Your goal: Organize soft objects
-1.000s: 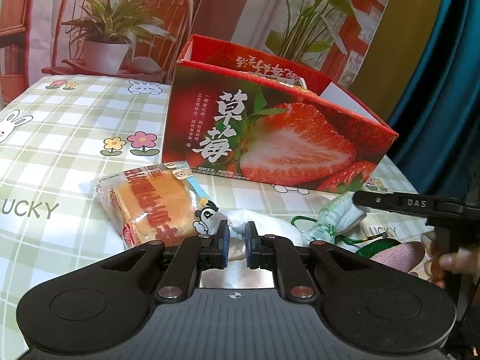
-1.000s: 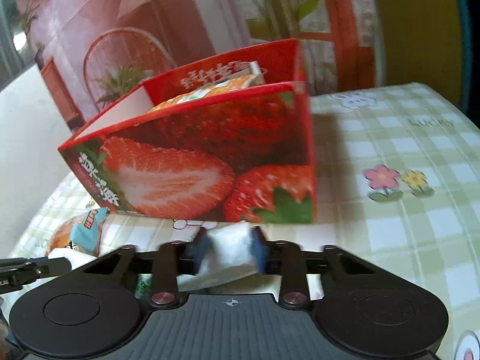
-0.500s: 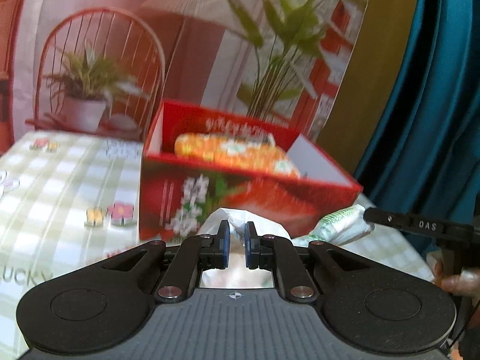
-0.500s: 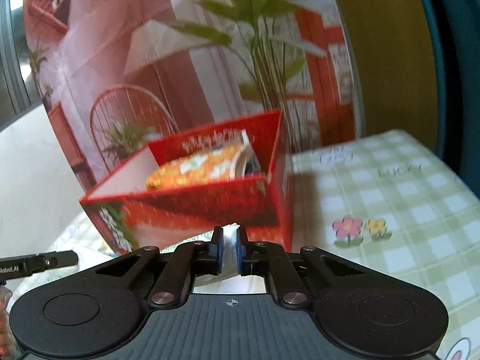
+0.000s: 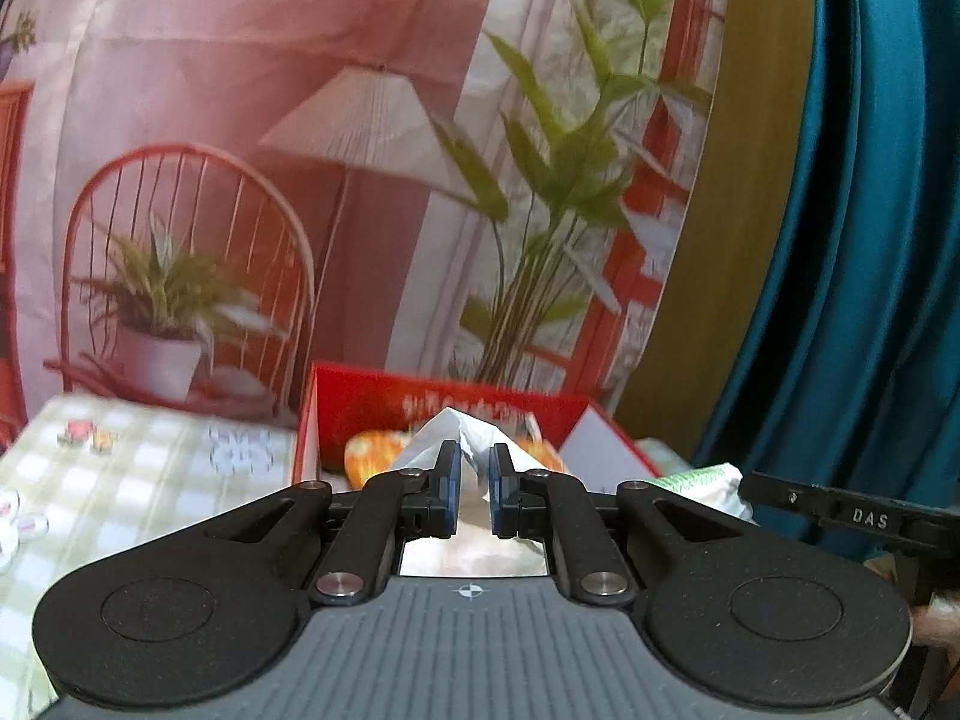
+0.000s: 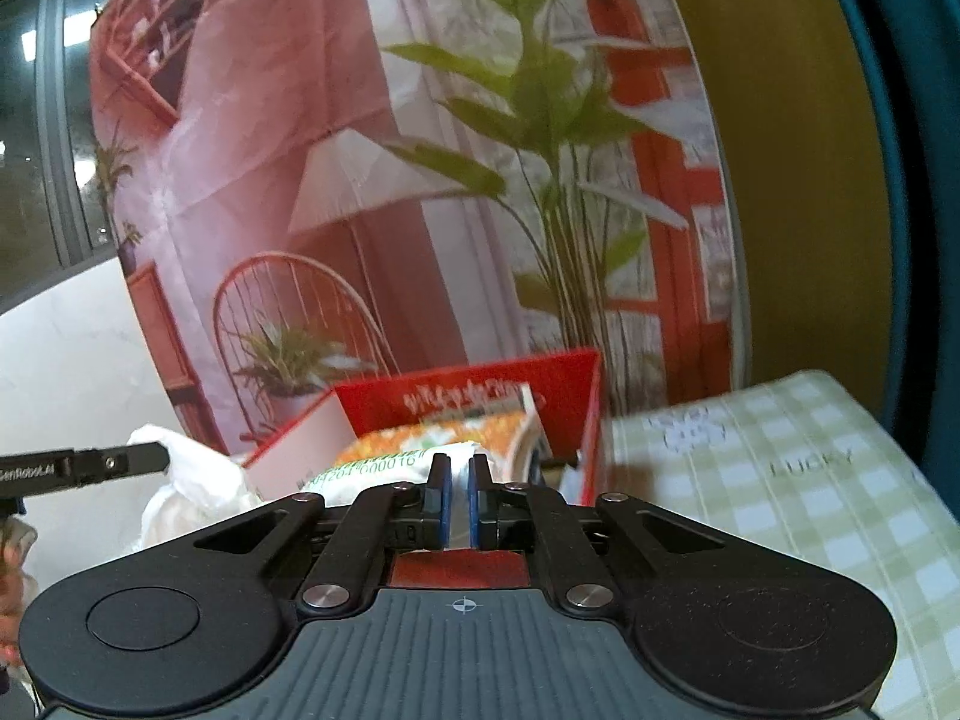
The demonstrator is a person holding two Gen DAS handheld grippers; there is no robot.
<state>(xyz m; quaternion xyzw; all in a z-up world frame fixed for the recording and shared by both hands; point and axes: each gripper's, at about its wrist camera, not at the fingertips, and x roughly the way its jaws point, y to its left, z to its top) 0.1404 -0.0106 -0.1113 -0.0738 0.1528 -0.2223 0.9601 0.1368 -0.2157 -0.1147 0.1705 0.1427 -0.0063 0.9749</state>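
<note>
My left gripper [image 5: 471, 483] is shut on a crumpled white plastic bag [image 5: 462, 429], whose peak sticks up between the blue pads. My right gripper [image 6: 459, 483] is shut on a white packet with green print [image 6: 372, 468]. Both are held up just in front of the open red strawberry box [image 5: 420, 399] [image 6: 558, 384]. An orange patterned packet [image 5: 369, 456] [image 6: 456, 435] lies inside the box. In the left wrist view, one finger [image 5: 780, 489] of the right gripper shows at the right, with the green-printed packet [image 5: 702, 480]. The right wrist view shows a left finger [image 6: 120, 459] and the white bag [image 6: 198, 483].
The box stands on a green checked tablecloth [image 5: 150, 480] [image 6: 780, 480] with flower and rabbit prints. Behind it hangs a printed backdrop [image 5: 360, 150] of a chair, a lamp and plants. A teal curtain [image 5: 870, 240] hangs at the right.
Both grippers rose, each with its load, and the views now look over the box rim into the box. The right jaws drew in tight on the packet. The bread packet dropped out of view.
</note>
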